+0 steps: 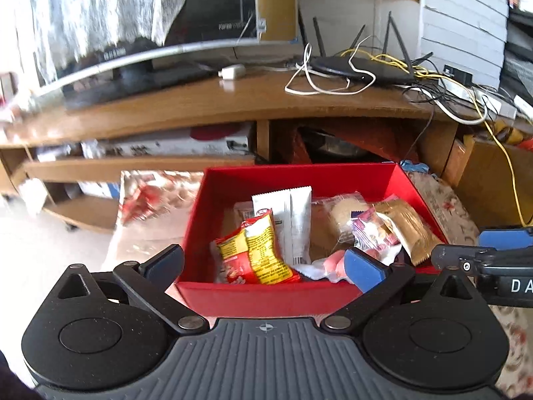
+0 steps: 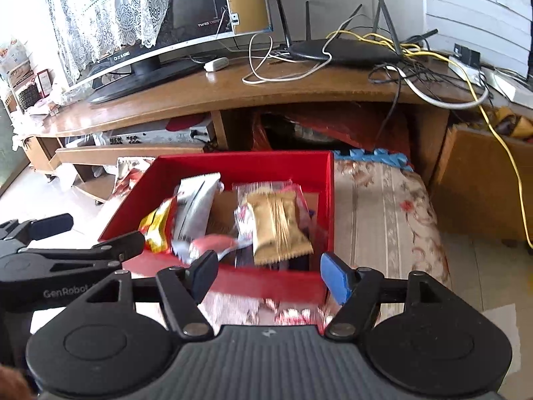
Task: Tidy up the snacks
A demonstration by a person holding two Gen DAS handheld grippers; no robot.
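Observation:
A red open box [image 1: 263,295] [image 2: 243,163] sits on a floral cloth and holds several snack packs. Among them are a red-yellow packet [image 1: 258,255] [image 2: 156,228], a white-grey sachet [image 1: 289,223] [image 2: 195,208], a tan wafer pack [image 1: 408,230] [image 2: 278,226], a clear biscuit pack [image 1: 344,215] and a pink-white wrapper [image 1: 328,265] [image 2: 210,245]. My left gripper [image 1: 263,266] is open and empty at the box's near wall. My right gripper [image 2: 269,271] is open and empty at the near right corner. Each gripper shows in the other's view, the right one [image 1: 483,256] and the left one [image 2: 70,236].
A wooden TV stand [image 2: 233,90] runs behind the box, with a monitor [image 2: 140,26], a router [image 2: 336,51] and tangled cables [image 2: 433,66]. Open shelves below hold clutter. The floral cloth [image 2: 383,213] extends right of the box. A tiled floor [image 1: 66,243] lies to the left.

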